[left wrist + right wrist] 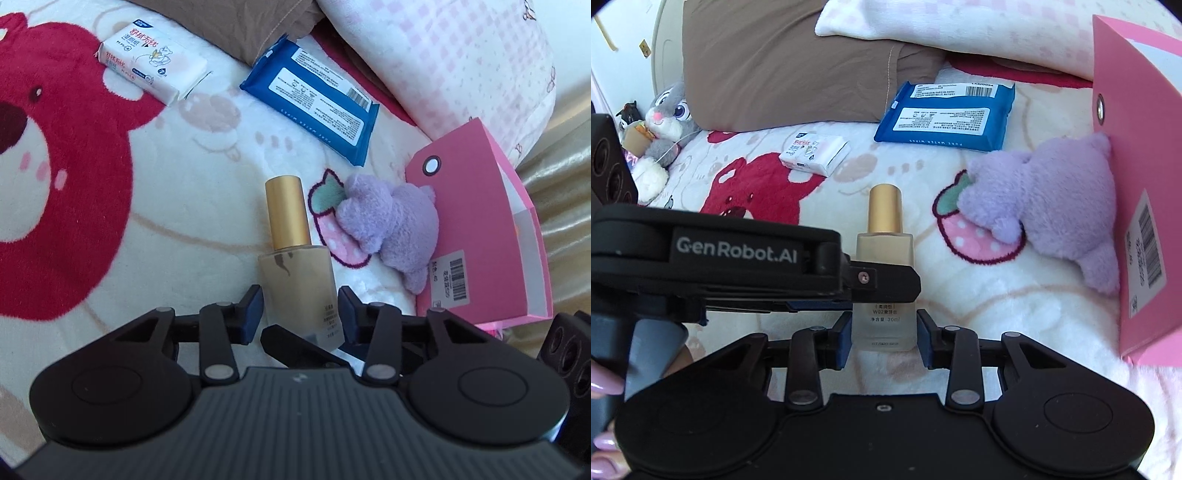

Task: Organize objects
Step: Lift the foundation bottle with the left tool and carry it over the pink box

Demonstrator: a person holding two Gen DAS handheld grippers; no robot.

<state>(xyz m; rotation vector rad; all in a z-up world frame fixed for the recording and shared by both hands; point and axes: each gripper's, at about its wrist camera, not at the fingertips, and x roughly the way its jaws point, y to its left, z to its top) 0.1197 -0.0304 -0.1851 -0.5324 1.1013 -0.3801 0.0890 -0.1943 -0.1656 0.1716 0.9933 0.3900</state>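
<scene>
A frosted bottle [295, 280] [884, 243] with a gold cap stands upright on the bear-print blanket [184, 206]. My right gripper [884, 332] is shut on its lower body, with both blue pads pressed against the sides. My left gripper [300, 299] straddles the same bottle higher up. Its pads stand close to the glass with a thin gap on each side. In the right wrist view one of the left gripper's fingers [882, 280] crosses in front of the bottle. In the left wrist view a black finger [288, 339] of the right gripper shows below the bottle.
A purple plush toy [391, 225] [1052, 206] leans on a pink paper bag [480, 221] [1126, 147] at the right. Further back lie a blue wipes pack [314, 99] [945, 114] and a white tissue pack [151, 66] [814, 149]. Behind them are a brown pillow [775, 62] and a grey rabbit plush [668, 114].
</scene>
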